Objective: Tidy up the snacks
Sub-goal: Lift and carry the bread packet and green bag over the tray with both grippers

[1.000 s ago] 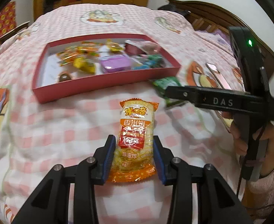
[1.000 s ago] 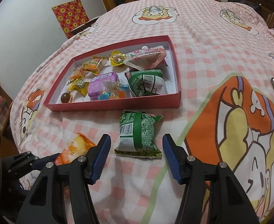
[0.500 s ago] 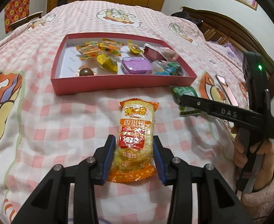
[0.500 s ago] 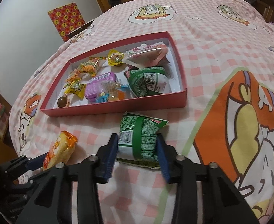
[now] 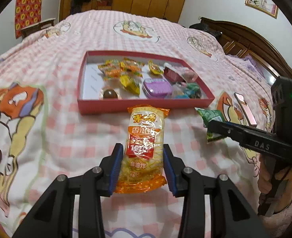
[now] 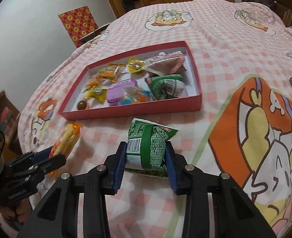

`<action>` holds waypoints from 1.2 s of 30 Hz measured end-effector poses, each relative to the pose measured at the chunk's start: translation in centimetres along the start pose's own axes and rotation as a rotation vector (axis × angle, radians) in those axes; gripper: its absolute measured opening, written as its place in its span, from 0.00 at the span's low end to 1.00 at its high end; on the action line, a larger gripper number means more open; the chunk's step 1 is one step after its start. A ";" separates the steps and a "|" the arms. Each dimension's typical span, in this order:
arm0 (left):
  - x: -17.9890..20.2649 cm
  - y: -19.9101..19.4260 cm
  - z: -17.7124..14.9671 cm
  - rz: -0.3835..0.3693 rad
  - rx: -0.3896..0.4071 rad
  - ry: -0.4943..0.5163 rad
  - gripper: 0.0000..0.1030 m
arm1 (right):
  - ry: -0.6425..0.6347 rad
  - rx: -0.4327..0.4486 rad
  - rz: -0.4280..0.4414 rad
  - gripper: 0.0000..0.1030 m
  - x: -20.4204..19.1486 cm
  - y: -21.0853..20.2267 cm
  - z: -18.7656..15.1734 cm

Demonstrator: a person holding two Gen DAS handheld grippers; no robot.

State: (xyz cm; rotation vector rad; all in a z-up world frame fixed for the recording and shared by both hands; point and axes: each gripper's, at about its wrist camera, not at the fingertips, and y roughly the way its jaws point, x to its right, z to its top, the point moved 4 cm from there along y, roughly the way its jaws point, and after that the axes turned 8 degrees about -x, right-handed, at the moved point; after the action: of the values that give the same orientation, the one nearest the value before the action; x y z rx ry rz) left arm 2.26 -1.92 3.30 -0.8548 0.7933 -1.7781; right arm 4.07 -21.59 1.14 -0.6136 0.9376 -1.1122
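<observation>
On the bed (image 5: 66, 134): pink checked cover.
Left gripper (image 5: 143, 166): clamped on orange snack pack (image 5: 144, 148).
Right gripper (image 6: 147, 158): jaws just closing, pads pressing green snack pack (image 6: 149, 144).
Red tray (image 6: 130, 112): just beyond both packs, holding sweets.

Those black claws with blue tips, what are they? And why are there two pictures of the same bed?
They are grabbing tools, one in each of a person's hands, each carrying a camera. The left gripper squeezes an orange snack pack. The right gripper has just closed its jaws on a green snack pack. Ahead on the pink checked bedspread sits a red tray of sweets, including a purple tin. A phone lies to the right.
</observation>
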 end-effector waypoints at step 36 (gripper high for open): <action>-0.9 4.8 11.5 0.065 0.062 -0.081 0.40 | -0.141 0.064 -0.014 0.37 -4.3 1.1 7.5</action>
State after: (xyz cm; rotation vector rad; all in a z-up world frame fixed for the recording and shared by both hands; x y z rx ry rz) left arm 14.32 -4.08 5.42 -0.8454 0.7026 -1.6923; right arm 10.49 -17.38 5.29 -0.6382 0.7744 -1.0922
